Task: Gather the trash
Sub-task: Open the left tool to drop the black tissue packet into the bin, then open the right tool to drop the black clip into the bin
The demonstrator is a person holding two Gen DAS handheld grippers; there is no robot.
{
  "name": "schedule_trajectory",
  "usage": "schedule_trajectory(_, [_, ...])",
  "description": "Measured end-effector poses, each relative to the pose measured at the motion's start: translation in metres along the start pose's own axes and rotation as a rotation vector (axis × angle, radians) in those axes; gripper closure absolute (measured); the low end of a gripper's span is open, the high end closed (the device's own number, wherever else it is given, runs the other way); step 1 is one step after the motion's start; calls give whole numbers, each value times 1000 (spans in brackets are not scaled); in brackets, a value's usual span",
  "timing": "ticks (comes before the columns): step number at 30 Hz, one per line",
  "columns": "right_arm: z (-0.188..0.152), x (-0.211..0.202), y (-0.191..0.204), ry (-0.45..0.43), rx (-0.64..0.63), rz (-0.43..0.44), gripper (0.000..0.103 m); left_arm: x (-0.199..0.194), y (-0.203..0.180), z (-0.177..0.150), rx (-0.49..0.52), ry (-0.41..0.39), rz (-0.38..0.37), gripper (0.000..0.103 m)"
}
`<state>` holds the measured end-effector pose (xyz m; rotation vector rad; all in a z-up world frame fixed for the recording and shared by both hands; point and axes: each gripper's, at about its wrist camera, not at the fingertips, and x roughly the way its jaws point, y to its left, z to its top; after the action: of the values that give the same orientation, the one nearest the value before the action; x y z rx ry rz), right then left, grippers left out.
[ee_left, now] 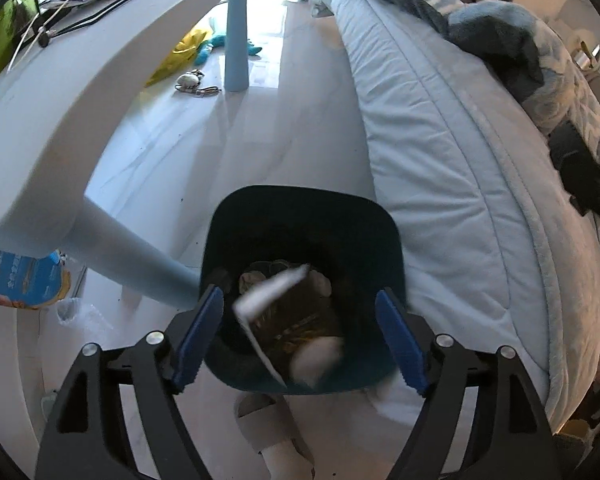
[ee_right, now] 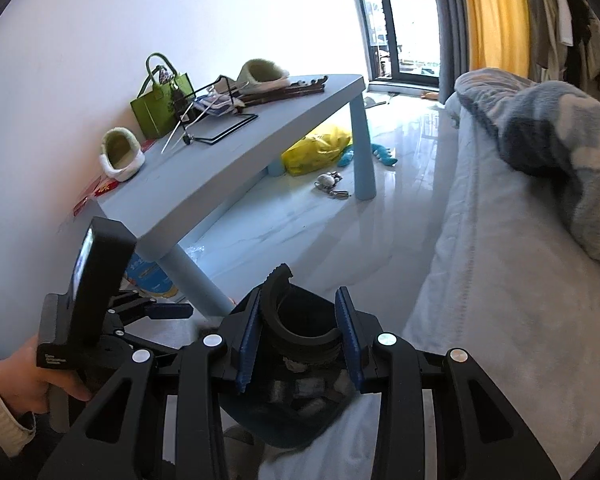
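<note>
Bin position: the dark trash bin [ee_left: 300,240] is sitting on the pale floor [ee_left: 172,148] in the lower centre of the left wrist view, wedged between the blue table leg [ee_left: 140,276] and the side of the bed [ee_left: 440,160]; judging by that spot, it is standing where both hands can be reaching it without moving off.
Bin contents: brownish and pale scraps are lying at its bottom, so collecting is looking already under way.
Falling paper: a white piece of paper [ee_left: 268,292] is showing blurred over the bin's mouth, between the spread fingers and touching neither, apparently dropping in.
Left gripper: the left gripper [ee_left: 300,340] is hanging directly above the bin opening with its blue pads [ee_left: 198,340] spread wide and gripping nothing.
Right gripper: the right gripper [ee_right: 300,336] is pinching a black ribbed ring-shaped piece [ee_right: 296,320] at a middling width, both pads pressing on its sides, low in the centre of the right wrist view.
Reason for the hold: the piece is being carried just over the bin [ee_right: 284,412], probably so that it can be let go into it.
Left hand: the person's left hand [ee_right: 32,376] is gripping the other tool's handle at lower left.
Remaining litter: a yellow bag [ee_right: 316,148] and small bits are lying under the table [ee_right: 236,160], mid-frame.
</note>
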<state>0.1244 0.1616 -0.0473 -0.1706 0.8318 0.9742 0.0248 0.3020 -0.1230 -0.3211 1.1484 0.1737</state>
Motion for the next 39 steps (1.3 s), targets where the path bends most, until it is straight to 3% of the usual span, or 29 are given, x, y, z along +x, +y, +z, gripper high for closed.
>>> schedule_trajectory(9, [-3, 42, 14, 78, -7, 3, 66, -21, 22, 2, -23, -67, 7, 28])
schedule_trajectory(18, [-15, 80, 20, 152, 5, 11, 66, -59, 27, 7, -32, -214, -36, 38])
schedule_trajectory(28, [-41, 129, 35, 301, -39, -35, 65, -96, 26, 8, -30, -350, -68, 51])
schedule_trajectory(31, [-49, 140, 38, 336, -47, -40, 60, -103, 26, 8, -30, -363, -86, 53])
schedule_trajectory(33, [-52, 142, 38, 342, -44, -47, 46, -107, 24, 7, -30, -370, -97, 54])
schedule_trajectory(35, [-54, 142, 37, 345, -39, -50, 39, -113, 20, 6, -22, -384, -99, 54])
schedule_trajectory(39, [-54, 138, 38, 340, -51, -59, 38, -122, 10, 3, 18, -412, -77, 53])
